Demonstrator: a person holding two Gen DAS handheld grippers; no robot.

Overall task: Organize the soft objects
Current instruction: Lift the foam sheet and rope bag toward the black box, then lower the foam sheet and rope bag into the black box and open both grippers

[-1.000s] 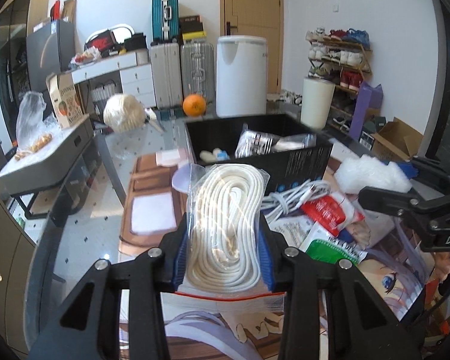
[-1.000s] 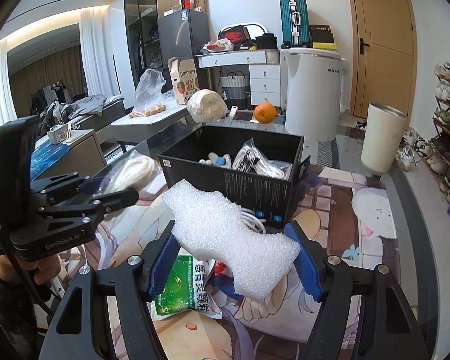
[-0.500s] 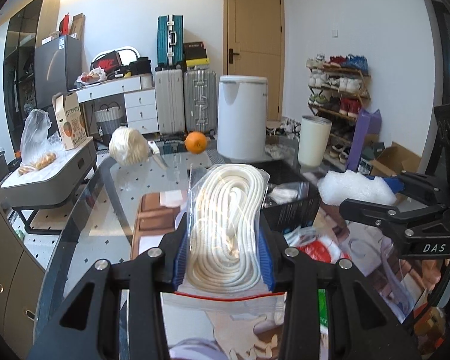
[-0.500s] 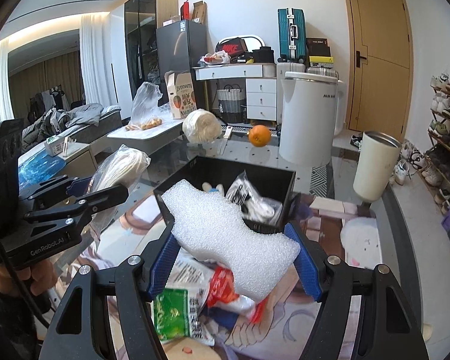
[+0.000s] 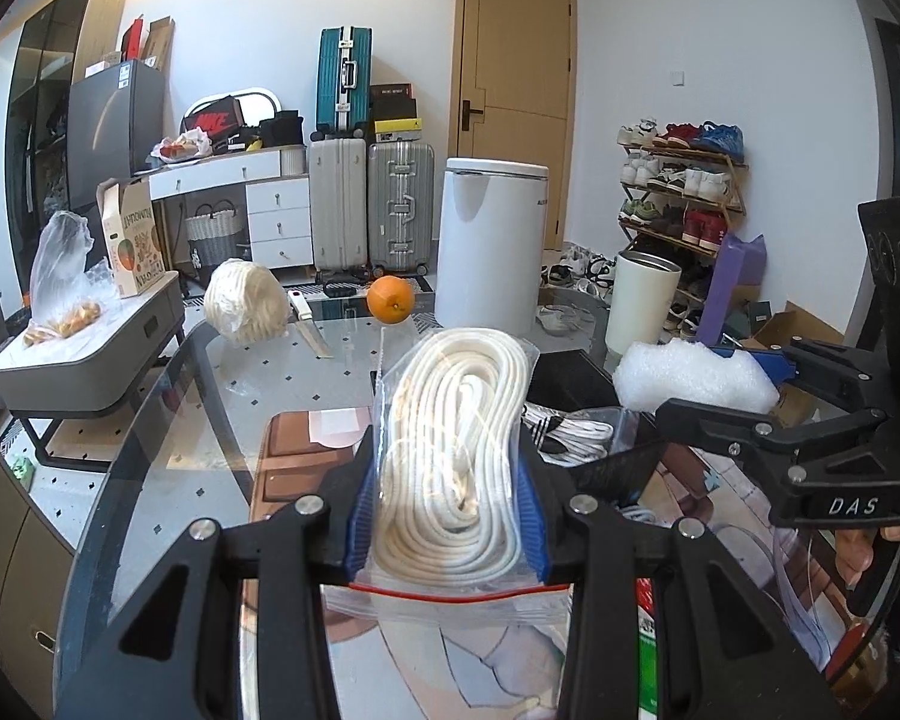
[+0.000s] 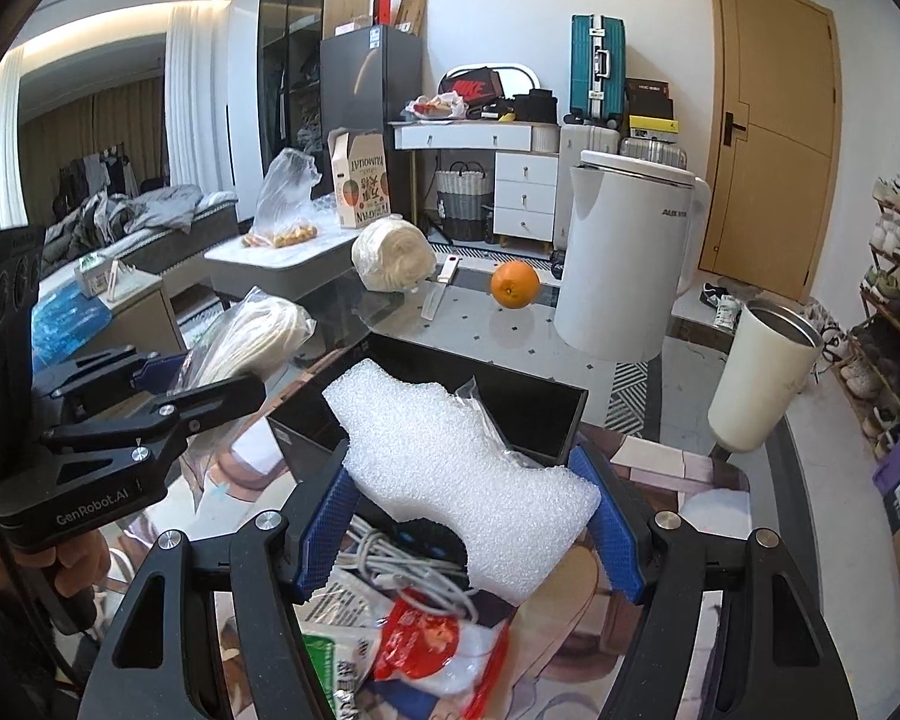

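A clear zip bag of coiled white rope [image 5: 456,456] is pinched upright between the blue pads of the left gripper [image 5: 447,516], whose fingers are closed snugly against both sides of the bag, with the bag's red seal strip hanging just below the pads. Held above the table, the bag hides part of the view ahead. To its right, the right gripper [image 6: 471,525] clamps a piece of white foam [image 6: 468,480] between its own blue pads; the fingers are closed on the foam's lower part, and the foam sticks up and forward, held in the air over the near edge of a black box [image 6: 528,414]. The open box sits on a printed mat [image 6: 678,480] on a glass table [image 5: 258,372], and a bagged white cable [image 5: 564,429] lies inside it. Below the right gripper, on the mat, lie a loose white cable [image 6: 402,564], a red and white packet [image 6: 426,630] and a green packet [image 6: 321,660]. Farther back on the glass stand an orange [image 6: 514,283], a ball of pale string [image 6: 393,255] with a knife [image 6: 439,288] beside it, a tall white appliance [image 6: 624,252] and a cream cup [image 6: 762,372]. Suitcases [image 5: 369,204], a wooden door [image 5: 513,108] and a shoe rack [image 5: 678,180] line the far wall.
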